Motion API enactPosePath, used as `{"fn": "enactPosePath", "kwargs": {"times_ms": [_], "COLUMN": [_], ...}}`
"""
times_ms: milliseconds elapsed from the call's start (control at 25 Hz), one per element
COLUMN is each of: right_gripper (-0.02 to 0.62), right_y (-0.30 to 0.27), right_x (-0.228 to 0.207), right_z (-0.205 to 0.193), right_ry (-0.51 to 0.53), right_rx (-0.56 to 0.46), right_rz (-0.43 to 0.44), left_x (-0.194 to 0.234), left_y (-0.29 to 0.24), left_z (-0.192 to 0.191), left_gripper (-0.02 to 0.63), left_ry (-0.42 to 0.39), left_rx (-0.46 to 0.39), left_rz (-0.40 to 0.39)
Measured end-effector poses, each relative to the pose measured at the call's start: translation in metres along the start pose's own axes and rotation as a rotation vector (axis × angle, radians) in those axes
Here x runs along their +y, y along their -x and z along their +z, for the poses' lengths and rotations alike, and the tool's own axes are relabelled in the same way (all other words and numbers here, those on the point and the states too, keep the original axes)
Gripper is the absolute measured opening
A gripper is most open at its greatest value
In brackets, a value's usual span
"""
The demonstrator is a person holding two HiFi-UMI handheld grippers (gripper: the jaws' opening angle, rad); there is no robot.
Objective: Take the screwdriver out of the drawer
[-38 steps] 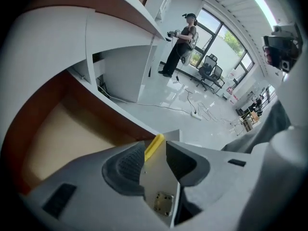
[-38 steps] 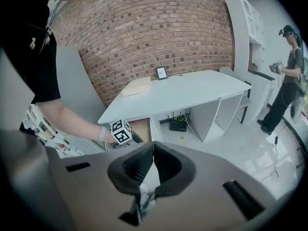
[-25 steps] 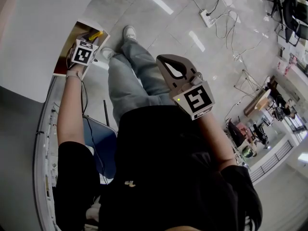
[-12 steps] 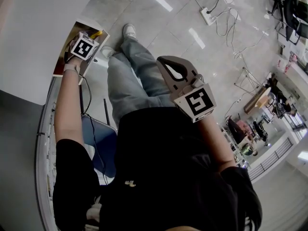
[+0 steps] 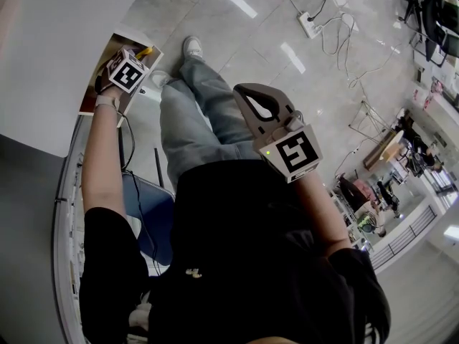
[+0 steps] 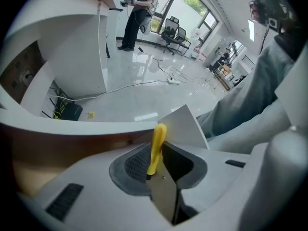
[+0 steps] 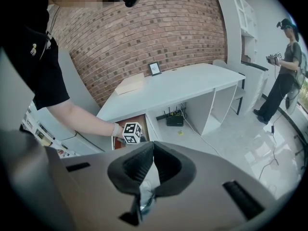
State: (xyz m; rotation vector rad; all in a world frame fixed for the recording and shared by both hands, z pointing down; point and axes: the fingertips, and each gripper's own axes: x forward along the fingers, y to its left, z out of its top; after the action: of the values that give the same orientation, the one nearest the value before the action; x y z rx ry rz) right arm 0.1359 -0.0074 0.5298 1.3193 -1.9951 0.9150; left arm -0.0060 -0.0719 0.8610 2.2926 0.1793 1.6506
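Observation:
A screwdriver with a yellow handle (image 6: 157, 146) stands up between the pads of my left gripper (image 6: 156, 159). Its jaws have just been closing and now press on the handle from both sides. In the head view the left gripper (image 5: 136, 56) reaches into the open drawer (image 5: 91, 99) under the white desk, and the yellow screwdriver (image 5: 144, 50) pokes out past it. The drawer's white rim (image 6: 72, 126) curves beneath the jaws. My right gripper (image 5: 249, 92) hangs in front of the person's body, well away from the drawer. In the right gripper view its pads (image 7: 144, 160) meet with nothing between them.
The person's legs in jeans (image 5: 193, 120) and white shoes (image 5: 191, 46) stand right of the drawer. A blue chair seat (image 5: 150, 206) is near the left arm. A power strip (image 5: 310, 27) with cables lies on the floor. Another person (image 7: 284, 66) stands across the room.
The left gripper's marker cube has rolled and shifted slightly over the drawer. The right gripper has stayed where it was.

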Motion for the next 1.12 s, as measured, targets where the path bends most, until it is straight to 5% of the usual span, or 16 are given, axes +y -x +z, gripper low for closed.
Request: {"fn": "enactPosePath", "kwargs": {"times_ms": [1120], "right_gripper": [0.011], "right_y": [0.026], "right_x": [0.039], "right_z": [0.051], "right_ry": [0.153], "right_rx": [-0.134], "right_rz": [0.021], "left_x": [-0.030], "left_y": [0.115], "left_z": [-0.005], "left_gripper": [0.069], "left_ry": [0.164], "left_rx": [-0.166], "left_rz": [0.248]}}
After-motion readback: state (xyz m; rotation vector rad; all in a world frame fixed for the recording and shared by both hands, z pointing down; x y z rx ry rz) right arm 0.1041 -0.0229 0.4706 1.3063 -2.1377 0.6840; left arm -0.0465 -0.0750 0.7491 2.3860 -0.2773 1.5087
